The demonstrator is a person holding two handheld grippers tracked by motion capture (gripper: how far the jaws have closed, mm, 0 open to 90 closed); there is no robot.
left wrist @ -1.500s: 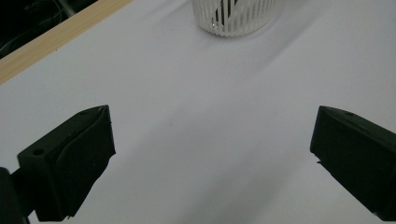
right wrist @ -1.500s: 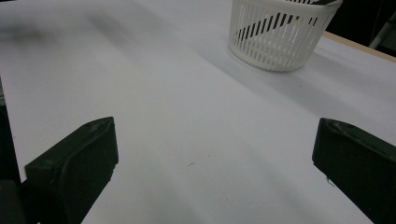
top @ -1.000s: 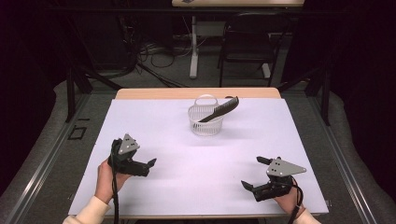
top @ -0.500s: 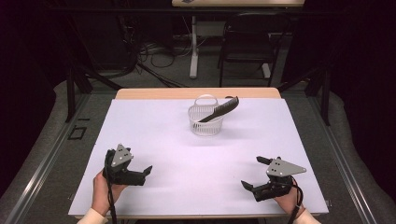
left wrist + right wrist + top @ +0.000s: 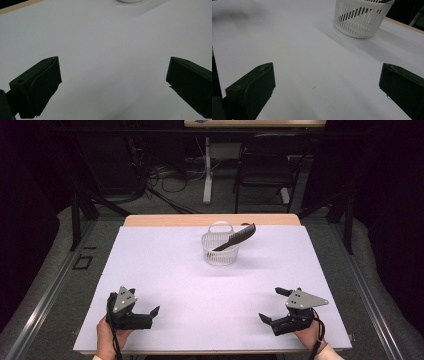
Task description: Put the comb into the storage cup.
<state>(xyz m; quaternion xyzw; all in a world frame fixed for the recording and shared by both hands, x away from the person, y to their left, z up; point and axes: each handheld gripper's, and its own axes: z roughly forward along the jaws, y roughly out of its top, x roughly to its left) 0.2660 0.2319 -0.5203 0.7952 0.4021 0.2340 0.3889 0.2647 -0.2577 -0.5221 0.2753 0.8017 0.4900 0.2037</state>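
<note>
**Comb in basket, both tongs idle**

Item: black plastic comb (image 5: 236, 238), lodged slantwise in the white slatted plastic basket (image 5: 220, 251), far centre of the white table (image 5: 170, 270); placement judged complete. Left gripper (image 5: 154, 311), near left, gaped wide and empty. Right gripper (image 5: 270, 305), near right, likewise (nothing between the jaws). Remaining: apparently nothing.

Comb (image 5: 236, 239) leans in the basket (image 5: 220, 252) at the table's (image 5: 165, 270) far middle — hand-held grippers at near corners.
</note>
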